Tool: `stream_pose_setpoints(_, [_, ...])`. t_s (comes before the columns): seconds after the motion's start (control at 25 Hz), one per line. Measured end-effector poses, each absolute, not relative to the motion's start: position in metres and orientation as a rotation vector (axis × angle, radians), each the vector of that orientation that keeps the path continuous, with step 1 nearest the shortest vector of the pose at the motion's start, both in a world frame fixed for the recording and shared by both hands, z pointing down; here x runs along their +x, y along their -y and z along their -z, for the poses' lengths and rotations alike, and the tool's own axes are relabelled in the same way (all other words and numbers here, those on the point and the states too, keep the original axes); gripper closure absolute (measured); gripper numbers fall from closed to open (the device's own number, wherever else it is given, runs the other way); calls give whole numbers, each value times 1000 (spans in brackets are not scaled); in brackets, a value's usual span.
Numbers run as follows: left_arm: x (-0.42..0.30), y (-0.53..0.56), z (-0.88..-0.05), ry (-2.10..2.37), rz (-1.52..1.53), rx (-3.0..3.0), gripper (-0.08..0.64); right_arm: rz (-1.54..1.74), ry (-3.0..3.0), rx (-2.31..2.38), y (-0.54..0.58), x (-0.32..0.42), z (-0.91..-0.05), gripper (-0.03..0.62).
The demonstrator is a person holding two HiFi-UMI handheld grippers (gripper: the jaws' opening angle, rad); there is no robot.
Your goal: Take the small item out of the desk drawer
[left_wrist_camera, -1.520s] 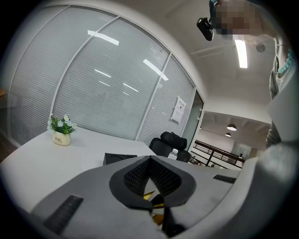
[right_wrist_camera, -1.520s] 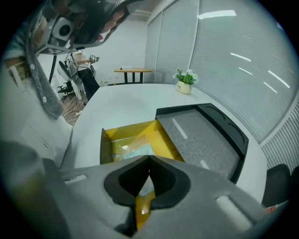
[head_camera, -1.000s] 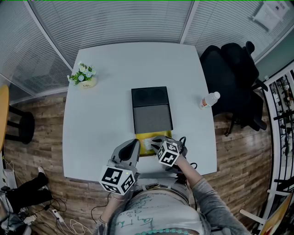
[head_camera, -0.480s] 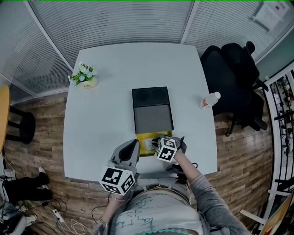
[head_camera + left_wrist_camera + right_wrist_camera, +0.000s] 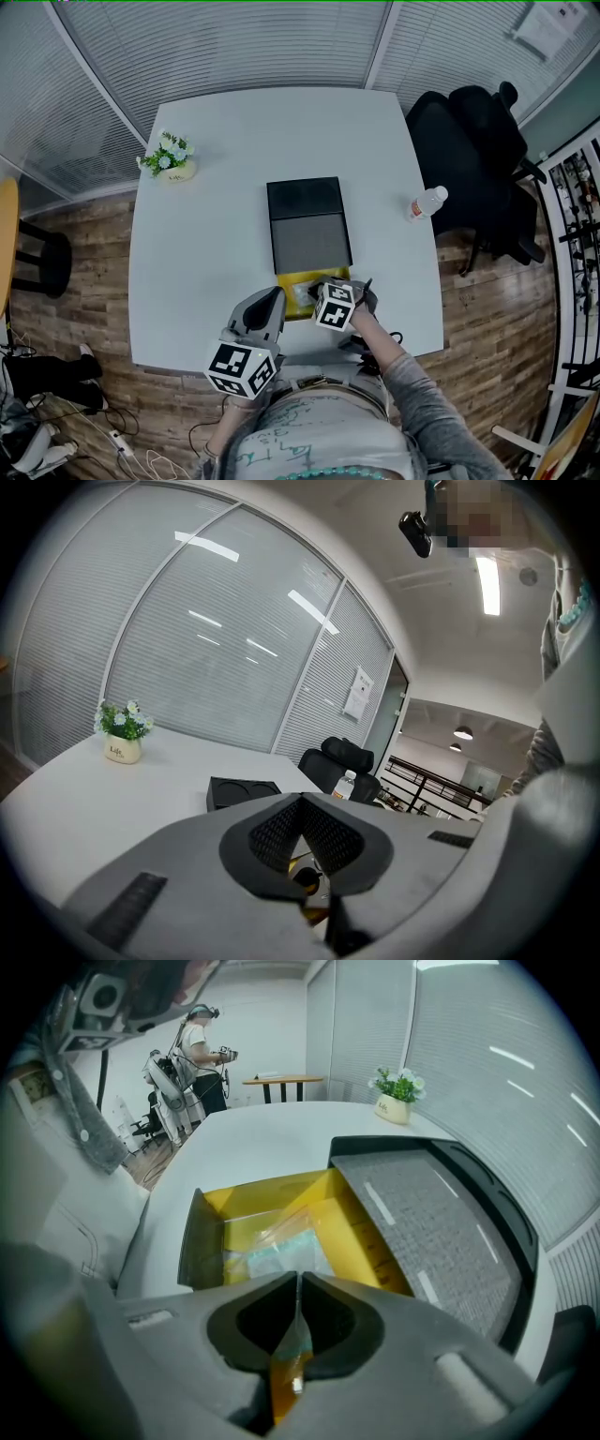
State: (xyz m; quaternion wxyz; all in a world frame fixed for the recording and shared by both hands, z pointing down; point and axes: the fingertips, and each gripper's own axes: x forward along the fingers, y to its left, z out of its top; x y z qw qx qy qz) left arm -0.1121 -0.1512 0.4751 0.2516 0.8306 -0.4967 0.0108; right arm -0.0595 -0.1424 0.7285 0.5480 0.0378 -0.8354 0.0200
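A black desk organiser (image 5: 307,225) sits mid-table with its yellow drawer (image 5: 323,277) pulled out toward me. Inside the drawer lies a clear plastic packet (image 5: 277,1255) with something pale green in it. My right gripper (image 5: 315,286) points steeply down into the drawer. Its jaws have just been closing, and in the right gripper view the right gripper (image 5: 298,1281) is pinched on the packet's thin film. My left gripper (image 5: 277,293) rests just left of the drawer, pointing almost level. In the left gripper view the tips of my left gripper (image 5: 300,801) meet with nothing seen between them.
A small flower pot (image 5: 169,157) stands at the table's far left and a water bottle (image 5: 427,202) near the right edge. A black office chair (image 5: 473,159) is beyond the right side. The table's near edge is just below both grippers. A person (image 5: 199,1049) stands in the distance.
My right gripper has sunk a little into the drawer and shifted slightly left, and its jaws have closed onto the packet. The left gripper has stayed put.
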Motion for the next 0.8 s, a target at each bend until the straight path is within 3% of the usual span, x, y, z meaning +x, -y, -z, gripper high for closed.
stream_pose_setpoints(0.8, [-104, 149, -472, 1326, -40, 2268, 563, -31, 1988, 88, 143, -57, -727, 584])
